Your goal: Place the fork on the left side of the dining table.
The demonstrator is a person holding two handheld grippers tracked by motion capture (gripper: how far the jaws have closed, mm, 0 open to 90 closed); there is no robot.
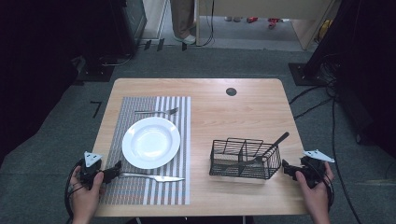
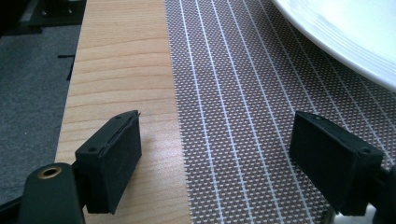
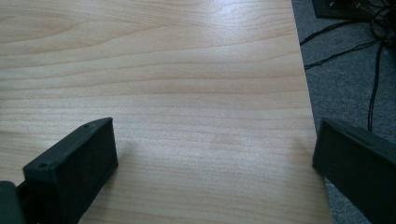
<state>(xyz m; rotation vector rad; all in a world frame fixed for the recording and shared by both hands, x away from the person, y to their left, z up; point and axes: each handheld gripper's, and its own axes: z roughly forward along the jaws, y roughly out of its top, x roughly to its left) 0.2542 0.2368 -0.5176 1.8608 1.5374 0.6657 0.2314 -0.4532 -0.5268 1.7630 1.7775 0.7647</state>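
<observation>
A white plate (image 1: 151, 142) sits on a striped placemat (image 1: 140, 191) on the left half of the wooden table (image 1: 233, 112). A fork (image 1: 157, 112) lies beyond the plate and a knife (image 1: 152, 177) lies in front of it. My left gripper (image 1: 114, 171) is open at the knife's handle end. Its jaws straddle the placemat's (image 2: 243, 93) left edge, with the plate rim (image 2: 345, 37) ahead. A black wire basket (image 1: 245, 158) holds a dark utensil (image 1: 273, 145). My right gripper (image 1: 286, 169) is open just right of the basket, over bare wood (image 3: 187, 84) with nothing between its jaws (image 3: 215, 135).
A dark round grommet (image 1: 231, 91) sits in the table's far middle. The table's right edge (image 3: 306, 93) runs close to my right gripper, with cables (image 3: 364, 51) on the grey floor beyond. Someone's legs (image 1: 183, 23) stand past the table's far side.
</observation>
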